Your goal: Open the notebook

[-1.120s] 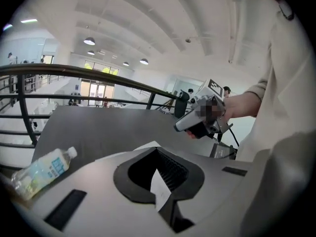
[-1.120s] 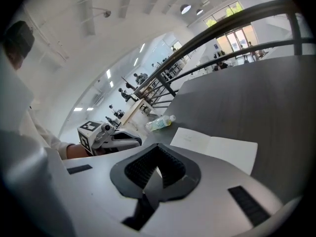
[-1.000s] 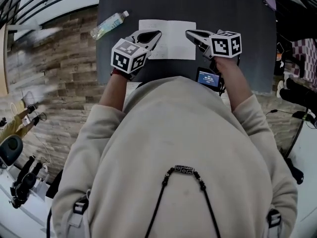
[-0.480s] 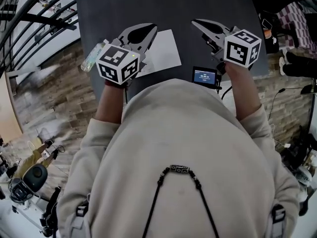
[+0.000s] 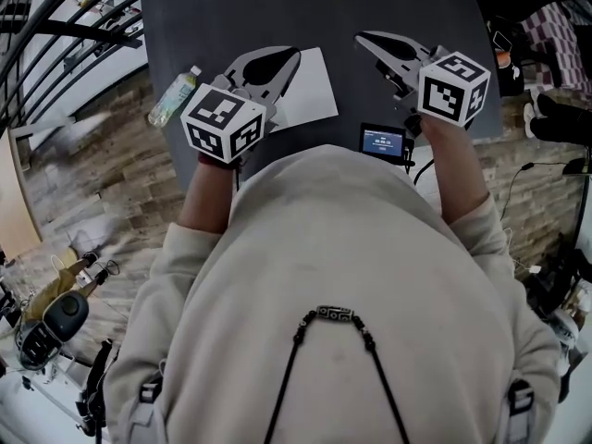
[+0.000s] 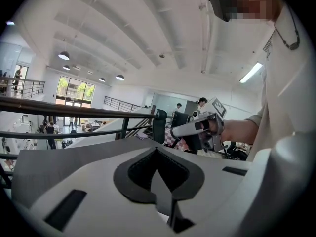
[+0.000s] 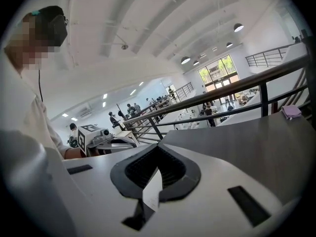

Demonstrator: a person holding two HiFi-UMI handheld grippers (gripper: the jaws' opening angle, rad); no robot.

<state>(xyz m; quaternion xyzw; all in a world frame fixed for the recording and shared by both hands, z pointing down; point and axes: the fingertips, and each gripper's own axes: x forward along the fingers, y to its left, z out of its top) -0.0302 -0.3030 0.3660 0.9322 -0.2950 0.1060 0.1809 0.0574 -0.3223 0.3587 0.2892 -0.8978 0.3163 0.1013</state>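
The notebook [image 5: 310, 89] lies flat on the dark table [image 5: 314, 7] with white pages showing; its left part is hidden behind my left gripper. My left gripper [image 5: 292, 55] hangs above that left part, shut and empty. My right gripper [image 5: 363, 38] is raised to the right of the notebook, over bare table, also shut with nothing in it. In the left gripper view my left gripper [image 6: 157, 149] has its jaws pressed together, and the right gripper [image 6: 197, 128] shows beyond them. The right gripper view shows my right gripper [image 7: 159, 148] shut and the left gripper [image 7: 106, 137] beside it.
A plastic water bottle [image 5: 173, 97] lies at the table's left edge. A small device with a lit screen [image 5: 384, 141] sits at the near edge, below the right gripper. Black railings [image 6: 74, 113] stand behind the table, and people move about the hall beyond.
Both grippers have risen off the notebook, staying shut. The head has turned, so the table sits slanted in view. In the last half second hardly anything moved.
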